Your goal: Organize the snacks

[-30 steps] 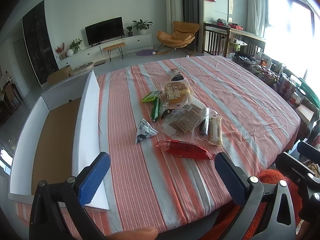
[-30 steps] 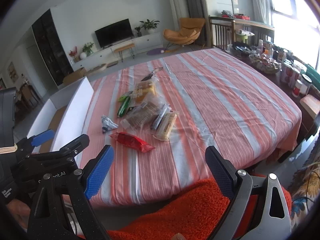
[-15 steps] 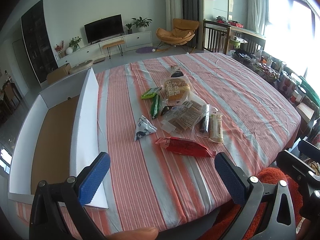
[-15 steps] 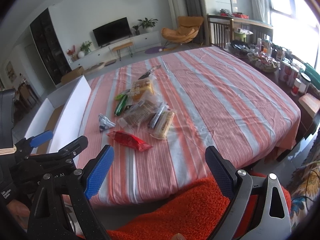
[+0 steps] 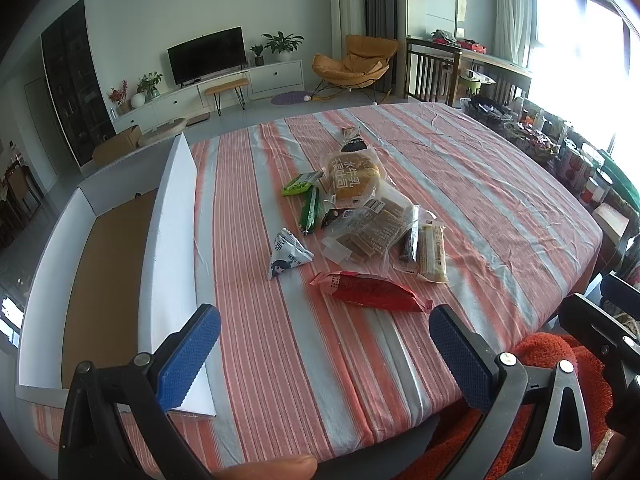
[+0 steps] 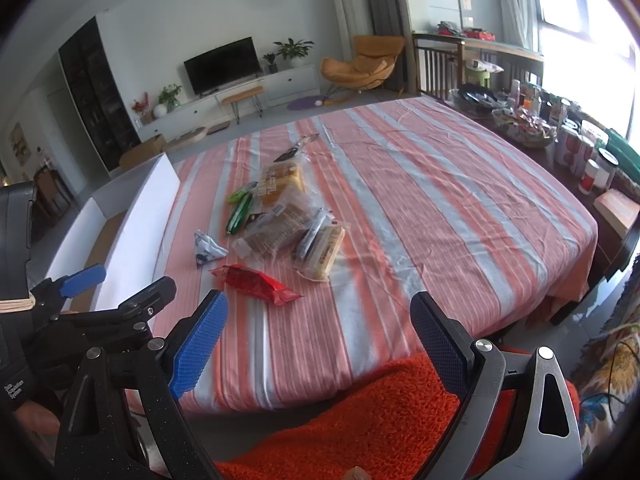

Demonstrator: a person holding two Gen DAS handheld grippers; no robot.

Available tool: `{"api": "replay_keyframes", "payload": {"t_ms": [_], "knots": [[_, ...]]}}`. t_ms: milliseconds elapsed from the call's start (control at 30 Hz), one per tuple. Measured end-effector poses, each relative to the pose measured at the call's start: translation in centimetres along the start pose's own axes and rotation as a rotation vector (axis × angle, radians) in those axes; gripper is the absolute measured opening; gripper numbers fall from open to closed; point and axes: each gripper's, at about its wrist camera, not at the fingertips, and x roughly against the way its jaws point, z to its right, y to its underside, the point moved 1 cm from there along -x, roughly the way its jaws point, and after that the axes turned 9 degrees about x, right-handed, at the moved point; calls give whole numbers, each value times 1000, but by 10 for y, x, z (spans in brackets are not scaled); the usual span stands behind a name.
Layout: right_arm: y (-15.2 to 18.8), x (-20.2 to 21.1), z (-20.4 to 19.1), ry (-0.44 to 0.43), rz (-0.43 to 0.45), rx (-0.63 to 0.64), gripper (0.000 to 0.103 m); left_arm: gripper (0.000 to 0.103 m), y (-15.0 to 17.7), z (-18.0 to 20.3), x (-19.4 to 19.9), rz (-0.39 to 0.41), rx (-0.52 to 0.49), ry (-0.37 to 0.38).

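Several snack packets lie mid-table on the striped cloth [image 5: 480, 184]: a red packet [image 5: 370, 291] nearest me, a white triangular pouch [image 5: 287, 254], clear bags of biscuits [image 5: 370, 232], a bread bag [image 5: 352, 178], green sticks [image 5: 309, 208] and beige bars [image 5: 433, 250]. My left gripper [image 5: 320, 354] is open and empty above the table's near edge, short of the red packet. My right gripper [image 6: 316, 344] is open and empty, further right and back from the edge. The red packet [image 6: 256, 282] also shows there, as does the left gripper [image 6: 120, 292].
An open white box with a brown floor [image 5: 108, 256] stands on the table's left side, its tall flap [image 5: 172, 236] facing the snacks. An orange fuzzy cushion [image 6: 360, 412] lies below the near edge. Jars and baskets [image 6: 568, 148] crowd a sideboard on the right.
Both grippers have moved slightly forward toward the table, so the snacks sit a little lower and nearer in both views. Both stay open. No snack has moved.
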Motion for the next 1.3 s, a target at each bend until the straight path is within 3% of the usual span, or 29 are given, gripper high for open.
{"api": "replay_keyframes", "payload": {"t_ms": [633,867,1167,1300], "knots": [[2,1,4,12,0,-6,94,103,-1,-2,-3,-13,-6,-15],[3,-2,24,47,-9,-77,94,103,-20,-32,-6,-27,79,-24],[9,-12,28,47,-46,-102,94,103,1,-18,-60,-228,18,19],[12,-16,33,46,-59,-127,94,103,-11,-1,-100,-303,84,31]]}}
